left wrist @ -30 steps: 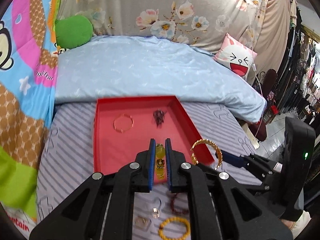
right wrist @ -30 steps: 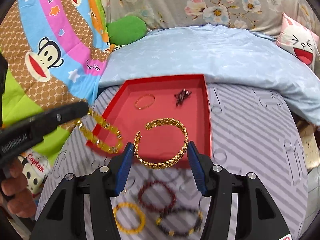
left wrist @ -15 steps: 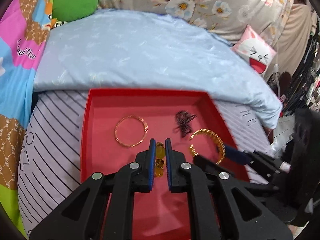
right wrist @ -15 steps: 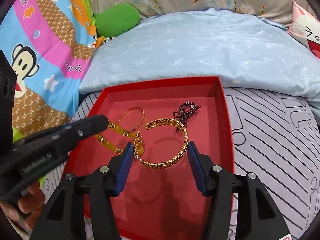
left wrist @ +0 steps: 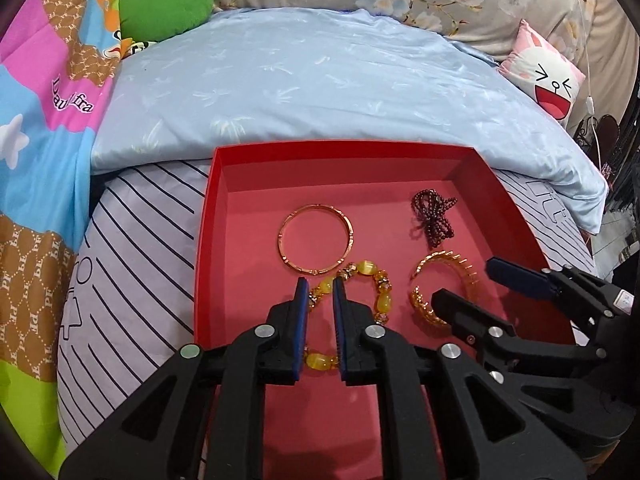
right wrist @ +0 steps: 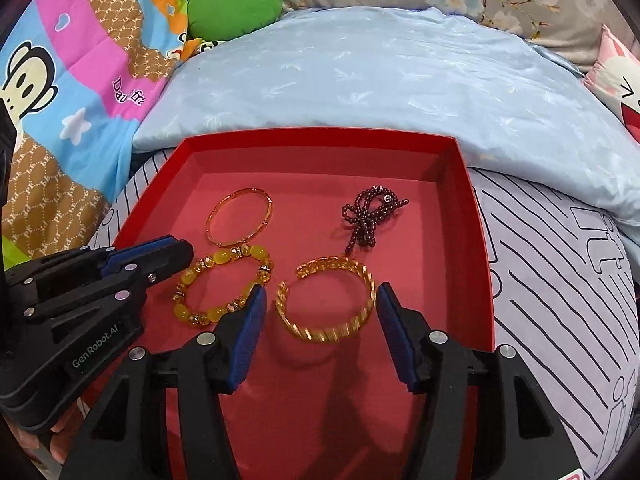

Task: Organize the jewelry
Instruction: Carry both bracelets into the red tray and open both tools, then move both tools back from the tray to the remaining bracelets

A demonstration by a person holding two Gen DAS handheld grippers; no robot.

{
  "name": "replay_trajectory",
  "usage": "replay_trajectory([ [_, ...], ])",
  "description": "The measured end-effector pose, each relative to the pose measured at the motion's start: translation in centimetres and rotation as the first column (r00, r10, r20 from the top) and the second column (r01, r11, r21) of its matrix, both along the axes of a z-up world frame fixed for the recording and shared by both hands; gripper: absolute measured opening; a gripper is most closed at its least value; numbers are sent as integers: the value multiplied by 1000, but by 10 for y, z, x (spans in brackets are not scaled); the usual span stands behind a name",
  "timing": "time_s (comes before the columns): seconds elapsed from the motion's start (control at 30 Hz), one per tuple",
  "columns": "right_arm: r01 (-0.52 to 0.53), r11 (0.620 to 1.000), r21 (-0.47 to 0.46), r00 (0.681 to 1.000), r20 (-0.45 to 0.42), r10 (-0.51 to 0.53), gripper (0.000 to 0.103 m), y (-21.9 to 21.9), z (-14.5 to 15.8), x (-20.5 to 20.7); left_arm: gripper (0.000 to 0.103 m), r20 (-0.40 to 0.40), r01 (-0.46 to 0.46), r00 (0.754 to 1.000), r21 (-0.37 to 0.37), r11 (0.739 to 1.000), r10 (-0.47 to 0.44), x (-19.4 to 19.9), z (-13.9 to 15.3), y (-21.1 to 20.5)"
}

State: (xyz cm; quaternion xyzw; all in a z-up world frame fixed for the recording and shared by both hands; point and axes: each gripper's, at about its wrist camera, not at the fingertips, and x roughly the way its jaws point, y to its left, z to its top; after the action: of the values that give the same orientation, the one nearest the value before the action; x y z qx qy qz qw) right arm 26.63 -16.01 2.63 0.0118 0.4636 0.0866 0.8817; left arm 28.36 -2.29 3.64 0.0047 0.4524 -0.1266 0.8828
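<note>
The red tray point(left wrist: 208, 240) lies on the striped sheet. On its floor rests a yellow bead bracelet point(left wrist: 382, 300). My left gripper point(left wrist: 320, 284) stands over the bracelet's near-left side. Its jaws are opening, a narrow gap with a few beads between them and no grip. The gold chain cuff point(right wrist: 332, 332) lies flat between the fingers of my right gripper point(right wrist: 320, 292). Those jaws are opening too, with a gap on each side of the cuff. A thin gold bangle point(right wrist: 240, 216) and a dark red bead strand point(right wrist: 368, 216) lie further back in the tray.
A pale blue quilt point(left wrist: 320, 80) bulges just behind the tray. A green plush point(left wrist: 168, 4) and a cartoon blanket point(right wrist: 60, 80) are at the left, a pink pillow point(left wrist: 548, 80) at the right. Striped sheet point(right wrist: 560, 300) flanks the tray. A hand point(right wrist: 60, 440) holds the left gripper.
Both grippers moved forward and down into the tray with their bracelets. The yellow bracelet and the gold cuff now lie on the tray floor, and both pairs of jaws have widened.
</note>
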Motion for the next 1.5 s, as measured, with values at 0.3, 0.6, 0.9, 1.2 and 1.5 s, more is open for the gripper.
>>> replay_trajectory([
  [0.3, 27, 999, 36, 999, 18, -28, 64, -13, 10, -23, 29, 40, -14, 999, 4, 1000, 14, -12, 11, 3],
  [0.6, 51, 996, 66, 996, 63, -56, 64, -27, 38, -69, 34, 83, -16, 996, -10, 1000, 17, -52, 35, 7],
  [0.9, 55, 996, 70, 994, 91, -61, 64, -30, 52, -125, 36, 115, -25, 993, -10, 1000, 26, -105, 52, 17],
  [1.2, 71, 996, 57, 995, 65, -75, 64, -40, 40, -178, 40, 101, -38, 994, 9, 999, 37, -156, 41, 22],
  [1.5, 93, 995, 17, 995, 29, -94, 64, -51, 17, -214, 40, 50, -11, 999, 22, 1000, 10, -201, 12, 12],
])
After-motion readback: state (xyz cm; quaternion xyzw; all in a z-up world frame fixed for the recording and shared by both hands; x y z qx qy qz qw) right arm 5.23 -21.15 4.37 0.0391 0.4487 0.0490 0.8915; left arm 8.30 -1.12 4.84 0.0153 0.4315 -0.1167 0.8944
